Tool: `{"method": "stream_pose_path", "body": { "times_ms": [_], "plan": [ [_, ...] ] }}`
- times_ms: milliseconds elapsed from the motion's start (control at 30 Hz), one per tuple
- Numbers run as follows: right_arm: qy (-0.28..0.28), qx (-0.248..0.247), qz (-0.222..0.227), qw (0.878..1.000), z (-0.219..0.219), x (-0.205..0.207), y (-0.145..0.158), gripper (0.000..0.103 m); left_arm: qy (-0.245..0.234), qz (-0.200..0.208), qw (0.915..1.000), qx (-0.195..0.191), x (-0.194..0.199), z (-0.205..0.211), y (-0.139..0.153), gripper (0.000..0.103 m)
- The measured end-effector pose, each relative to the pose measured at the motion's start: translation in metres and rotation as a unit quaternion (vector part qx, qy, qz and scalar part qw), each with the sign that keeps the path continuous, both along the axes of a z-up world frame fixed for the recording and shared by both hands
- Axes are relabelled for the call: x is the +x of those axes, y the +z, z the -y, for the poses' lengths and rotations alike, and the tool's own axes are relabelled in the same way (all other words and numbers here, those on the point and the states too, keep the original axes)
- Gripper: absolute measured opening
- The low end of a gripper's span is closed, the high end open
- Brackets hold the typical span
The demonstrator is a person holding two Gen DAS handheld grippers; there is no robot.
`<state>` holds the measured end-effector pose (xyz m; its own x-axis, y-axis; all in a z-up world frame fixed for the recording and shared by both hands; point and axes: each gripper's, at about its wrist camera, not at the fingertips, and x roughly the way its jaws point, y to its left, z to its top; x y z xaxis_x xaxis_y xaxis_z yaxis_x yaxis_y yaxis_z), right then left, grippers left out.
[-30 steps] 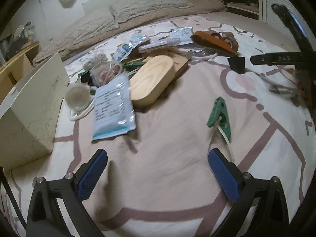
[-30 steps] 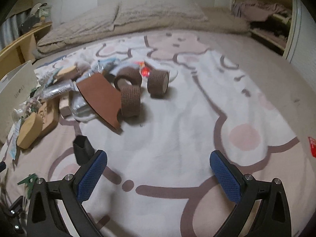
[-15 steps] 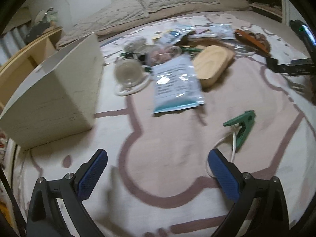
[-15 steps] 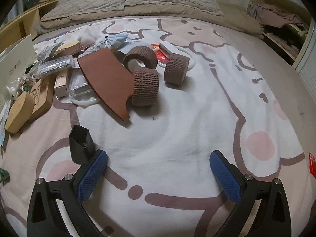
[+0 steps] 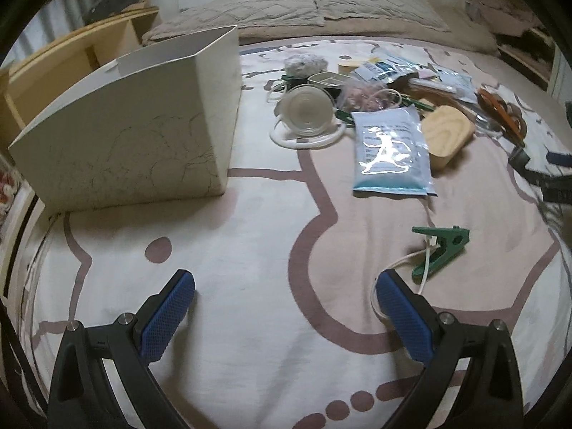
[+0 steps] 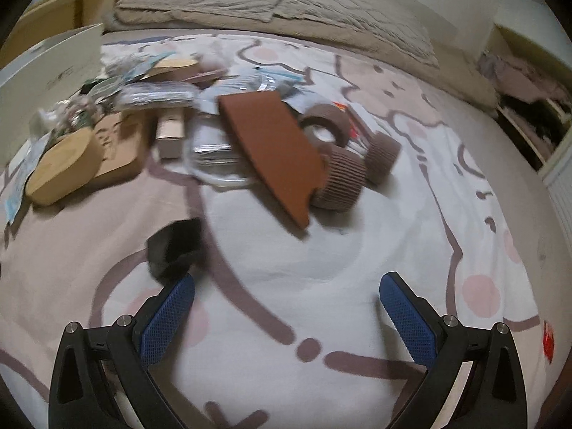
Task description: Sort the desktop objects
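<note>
Green clip (image 5: 441,250): we judge it light, stiff plastic, lying on the bed (image 5: 250,250) just ahead of our left tool (image 5: 286,307), a white cord under it; best pinched across its body.
Black cup (image 6: 175,250): near our right tool (image 6: 286,307); probably light, rigid.
Tools: both spread apart, holding nothing.
White box (image 5: 143,136): stands left, well apart.

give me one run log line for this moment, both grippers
left gripper: open, empty, over blanket | near: green clip | right gripper: open, empty | near: black cup | bin: white box
</note>
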<state>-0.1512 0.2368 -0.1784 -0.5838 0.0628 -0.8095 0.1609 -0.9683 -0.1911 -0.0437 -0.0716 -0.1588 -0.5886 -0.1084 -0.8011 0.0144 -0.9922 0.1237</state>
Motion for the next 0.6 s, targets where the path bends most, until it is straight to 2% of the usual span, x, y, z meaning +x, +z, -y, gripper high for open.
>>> {"method": "stream_pose_path", "body": {
  "times_ms": [100, 167, 267, 400, 600],
  "plan": [
    [0.013, -0.022, 0.013, 1.0, 0.001, 0.007, 0.0, 0.103, 0.006, 0.0, 1.0, 0.005, 0.0, 0.003, 0.001, 0.103],
    [0.013, -0.053, 0.029, 0.998, -0.005, 0.01, 0.002, 0.103, 0.01, -0.002, 0.9999, 0.008, 0.0, 0.006, 0.002, 0.103],
    [-0.007, -0.088, 0.038, 0.995, -0.018, 0.013, 0.005, 0.103, 0.019, -0.005, 0.9997, 0.016, -0.001, 0.011, 0.003, 0.103],
    [-0.047, -0.057, 0.029, 0.997, -0.038, -0.003, 0.009, 0.103, 0.032, -0.008, 0.9991, 0.028, -0.001, 0.019, 0.003, 0.103],
    [-0.028, -0.035, 0.019, 0.999, -0.043, -0.037, 0.016, 0.103, 0.045, -0.019, 0.9978, 0.045, 0.0, 0.026, 0.006, 0.103]
  ]
}}
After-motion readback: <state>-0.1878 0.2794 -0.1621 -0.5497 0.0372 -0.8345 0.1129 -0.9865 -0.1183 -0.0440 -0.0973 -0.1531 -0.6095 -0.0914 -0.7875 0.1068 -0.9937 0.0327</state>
